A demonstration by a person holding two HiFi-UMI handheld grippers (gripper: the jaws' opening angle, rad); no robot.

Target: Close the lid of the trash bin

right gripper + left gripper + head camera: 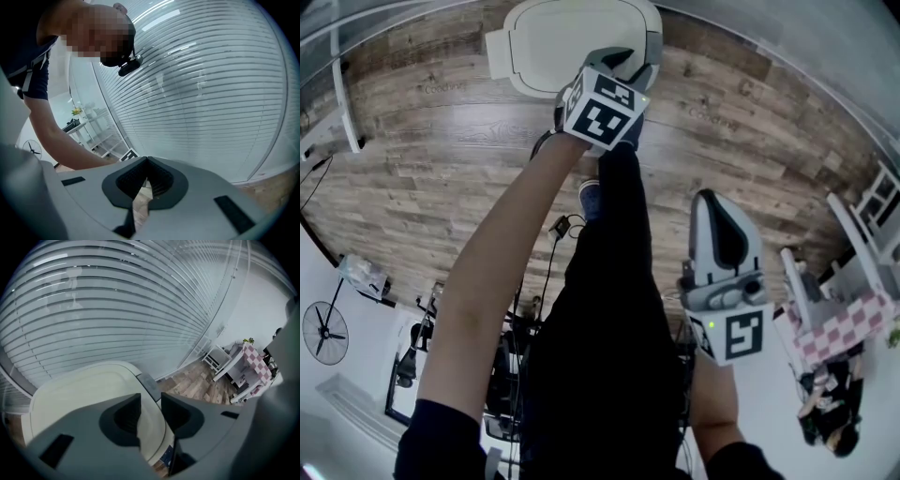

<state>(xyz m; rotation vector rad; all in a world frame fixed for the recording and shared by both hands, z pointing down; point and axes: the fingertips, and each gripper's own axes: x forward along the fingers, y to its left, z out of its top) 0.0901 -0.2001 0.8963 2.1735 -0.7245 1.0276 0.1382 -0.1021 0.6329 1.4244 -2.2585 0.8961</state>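
Head view has the trash bin lid looking nearly down, on the floor; left hand-held gripper, jaws apart over its near rim, seems placed to press it shut, while right hand-held gripper, closed and empty, hangs clear

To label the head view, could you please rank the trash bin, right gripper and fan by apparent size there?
Trash bin and right gripper: about alike, and the gripper sits nearer the camera, so I won't rank them.
Fan: clearly smallest.
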